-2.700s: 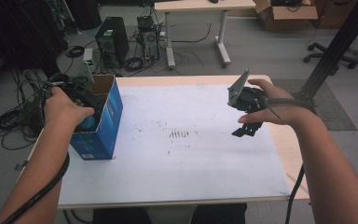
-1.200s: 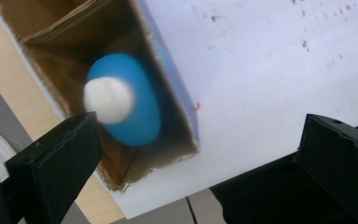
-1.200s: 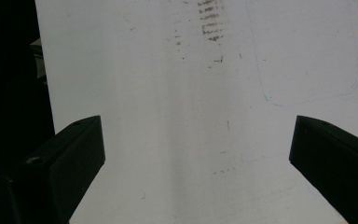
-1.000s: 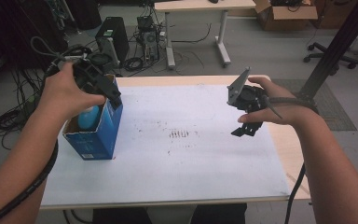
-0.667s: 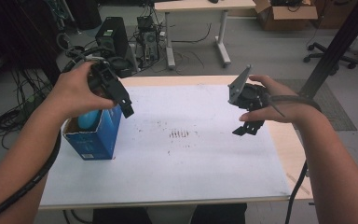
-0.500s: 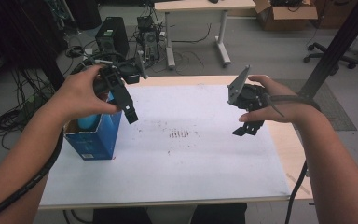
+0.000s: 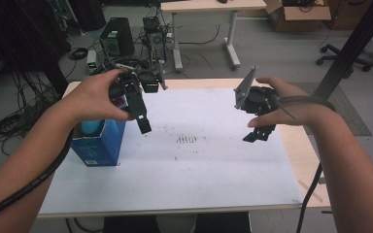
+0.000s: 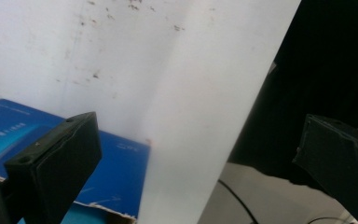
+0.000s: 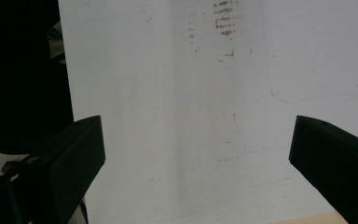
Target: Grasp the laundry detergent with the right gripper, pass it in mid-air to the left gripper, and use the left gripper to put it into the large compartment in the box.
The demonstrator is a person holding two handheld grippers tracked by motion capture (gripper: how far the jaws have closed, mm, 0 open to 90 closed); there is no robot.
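Tongs on both sides gaped wide, empty: left tongs (image 7: 142, 121) hung just beside blue box (image 7: 99, 141), right tongs (image 7: 257, 135) over desk (image 7: 199, 165).

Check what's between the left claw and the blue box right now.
Nothing: in the high view the open left claw hangs just beside the blue box, above bare white tabletop.

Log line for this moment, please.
left tool: open, empty, above blue box | right tool: open, empty, above table
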